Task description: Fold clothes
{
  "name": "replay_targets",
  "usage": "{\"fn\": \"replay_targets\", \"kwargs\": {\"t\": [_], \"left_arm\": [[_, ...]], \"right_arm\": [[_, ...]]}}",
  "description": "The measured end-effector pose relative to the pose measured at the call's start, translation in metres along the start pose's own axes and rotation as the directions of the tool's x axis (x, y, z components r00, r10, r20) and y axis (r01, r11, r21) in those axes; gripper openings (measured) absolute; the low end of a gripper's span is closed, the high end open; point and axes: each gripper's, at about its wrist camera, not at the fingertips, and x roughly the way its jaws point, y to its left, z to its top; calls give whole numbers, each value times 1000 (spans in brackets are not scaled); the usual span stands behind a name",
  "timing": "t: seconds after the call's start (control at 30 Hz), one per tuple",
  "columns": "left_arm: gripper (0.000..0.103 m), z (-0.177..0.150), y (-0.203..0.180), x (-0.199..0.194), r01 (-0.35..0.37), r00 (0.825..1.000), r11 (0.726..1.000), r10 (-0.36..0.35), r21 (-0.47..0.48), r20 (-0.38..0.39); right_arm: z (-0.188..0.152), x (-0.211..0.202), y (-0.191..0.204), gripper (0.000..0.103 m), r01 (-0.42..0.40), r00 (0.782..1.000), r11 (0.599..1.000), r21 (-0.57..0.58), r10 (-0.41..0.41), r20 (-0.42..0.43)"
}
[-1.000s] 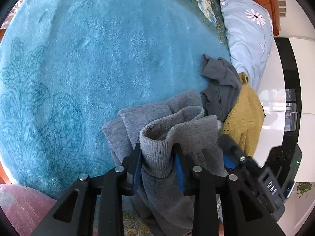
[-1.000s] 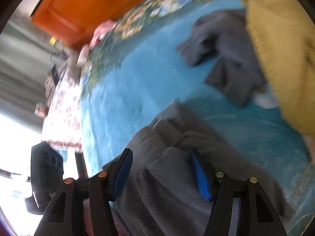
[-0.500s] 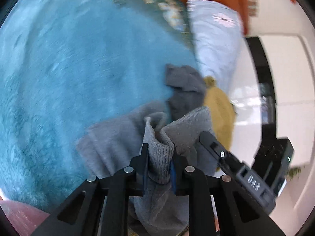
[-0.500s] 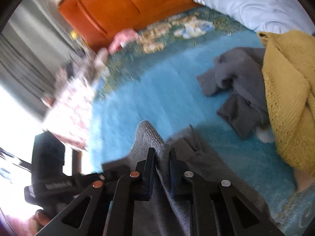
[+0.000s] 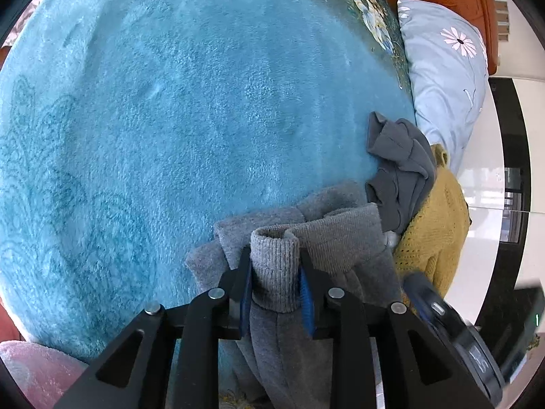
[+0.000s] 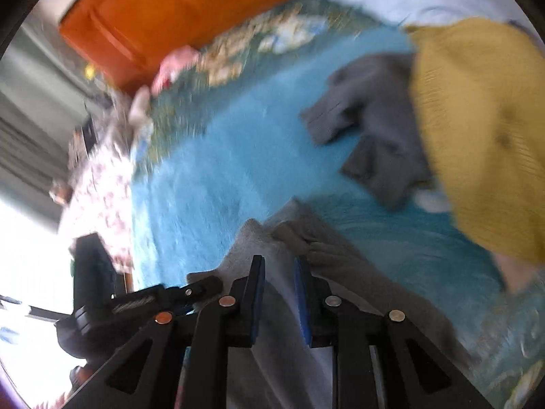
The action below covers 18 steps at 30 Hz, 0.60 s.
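A light grey sweater [image 5: 340, 238] lies bunched on the teal blanket [image 5: 170, 119]. My left gripper [image 5: 274, 262] holds its ribbed cuff [image 5: 274, 248] between the blue pads, which press on it while the jaws are opening slightly. In the right wrist view, my right gripper [image 6: 280, 269] has a fold of the same sweater [image 6: 340, 272] pinched between its pads, and its jaws are also opening a little. That view is blurred. The two grippers are close side by side.
A dark grey garment [image 5: 398, 170] and a yellow knit [image 5: 432, 231] lie heaped just beyond the sweater. A pale blue flowered pillow [image 5: 442, 68] and an orange headboard [image 6: 153, 17] are farther back. The blanket stretches wide to the left.
Both grippers narrowed onto the grey sweater; the right one went from wide open above the fabric to pinching a fold. The right gripper rose and the sweater bunched up between them.
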Motion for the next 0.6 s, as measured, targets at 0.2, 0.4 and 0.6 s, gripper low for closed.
{"fn": "replay_targets", "kwargs": {"t": [0.2,0.4,0.6], "left_arm": [[26,-1,-1,1,3,1000,1000,-3,-3,1],[28,0,-4,2,0,1000,1000,0,12,1],[30,-2,3,-7,36,999,999,-36,-7,11]], "right_arm": [[-64,-36,-14,22,-51,999,998,28,51,7],[-78,2,-66,16,21,999,966,257,-13,-32],[-75,9,-77,20,-17,999,927,376,26,-19]]}}
